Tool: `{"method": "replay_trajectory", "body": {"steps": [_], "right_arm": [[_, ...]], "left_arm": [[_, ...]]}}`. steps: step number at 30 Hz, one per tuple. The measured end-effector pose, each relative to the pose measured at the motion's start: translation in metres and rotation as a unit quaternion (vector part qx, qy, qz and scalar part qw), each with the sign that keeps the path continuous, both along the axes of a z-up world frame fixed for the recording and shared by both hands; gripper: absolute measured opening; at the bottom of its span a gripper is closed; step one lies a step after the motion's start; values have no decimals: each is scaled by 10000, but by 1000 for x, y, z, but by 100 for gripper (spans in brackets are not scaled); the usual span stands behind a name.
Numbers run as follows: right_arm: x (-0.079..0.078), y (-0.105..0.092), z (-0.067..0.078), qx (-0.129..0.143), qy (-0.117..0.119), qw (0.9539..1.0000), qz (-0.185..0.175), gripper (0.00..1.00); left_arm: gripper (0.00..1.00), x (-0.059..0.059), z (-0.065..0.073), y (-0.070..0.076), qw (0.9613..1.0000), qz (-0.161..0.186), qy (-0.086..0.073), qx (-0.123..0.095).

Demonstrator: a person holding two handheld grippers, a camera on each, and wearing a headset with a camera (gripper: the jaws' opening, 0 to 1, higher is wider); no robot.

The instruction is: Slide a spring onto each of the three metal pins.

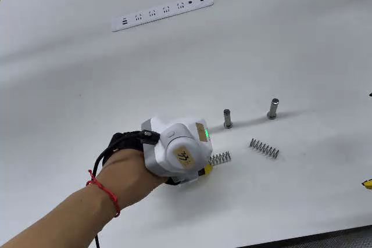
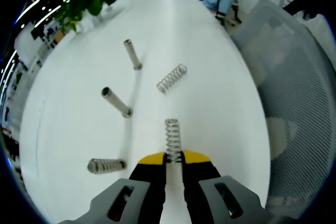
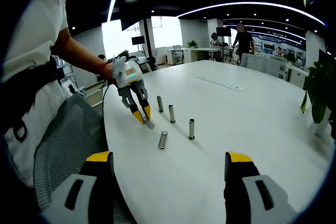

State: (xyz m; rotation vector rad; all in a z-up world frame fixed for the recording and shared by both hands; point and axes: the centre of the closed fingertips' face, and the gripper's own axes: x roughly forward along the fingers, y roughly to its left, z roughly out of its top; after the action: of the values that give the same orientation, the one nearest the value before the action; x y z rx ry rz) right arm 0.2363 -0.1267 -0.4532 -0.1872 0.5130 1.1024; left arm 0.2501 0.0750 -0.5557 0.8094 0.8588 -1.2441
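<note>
My left gripper [image 2: 176, 157] is shut on the near end of a spring [image 2: 172, 136] that lies along the white table. A hand holds this gripper [image 1: 208, 165] low over the table, with the spring [image 1: 221, 158] sticking out toward the pins. Two bare metal pins [image 1: 227, 118] [image 1: 272, 108] stand upright beyond it. A third pin [image 2: 106, 165], with a spring on it, stands to the left of the jaws. A loose spring [image 1: 264, 148] lies flat near the bare pins. My right gripper [image 3: 169, 157] is open, empty and far back from the pins [image 3: 171, 114].
A white power strip [image 1: 163, 11] lies at the far side of the table [image 1: 70, 85]. A mesh office chair [image 2: 294, 77] stands by the near table edge. A potted plant [image 3: 317, 93] sits at the right, and people stand in the background.
</note>
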Motion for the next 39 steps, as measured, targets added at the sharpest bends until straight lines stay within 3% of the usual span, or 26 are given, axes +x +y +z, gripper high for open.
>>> {"method": "replay_trajectory", "body": {"steps": [14, 24, 29, 33, 39], "right_arm": [[-2, 5, 0, -27, 30, 10000, 34, 87], [-4, 8, 7, -44, 9, 10000, 73, 87], [-7, 16, 15, -22, -7, 9999, 111, 86], [-10, 24, 23, -13, -37, 9998, 174, 86], [-12, 35, 39, 45, -74, 9997, 208, 85]], "left_arm": [[11, -9, 3, -3, 9994, 213, 140, -243], [11, -16, 27, -7, 9969, 422, 59, -656], [11, -20, 44, -10, 9926, 660, 15, -1024], [11, -23, 62, -14, 9861, 898, -11, -1401], [11, -25, 85, -16, 9787, 1049, -181, -1755]]}}
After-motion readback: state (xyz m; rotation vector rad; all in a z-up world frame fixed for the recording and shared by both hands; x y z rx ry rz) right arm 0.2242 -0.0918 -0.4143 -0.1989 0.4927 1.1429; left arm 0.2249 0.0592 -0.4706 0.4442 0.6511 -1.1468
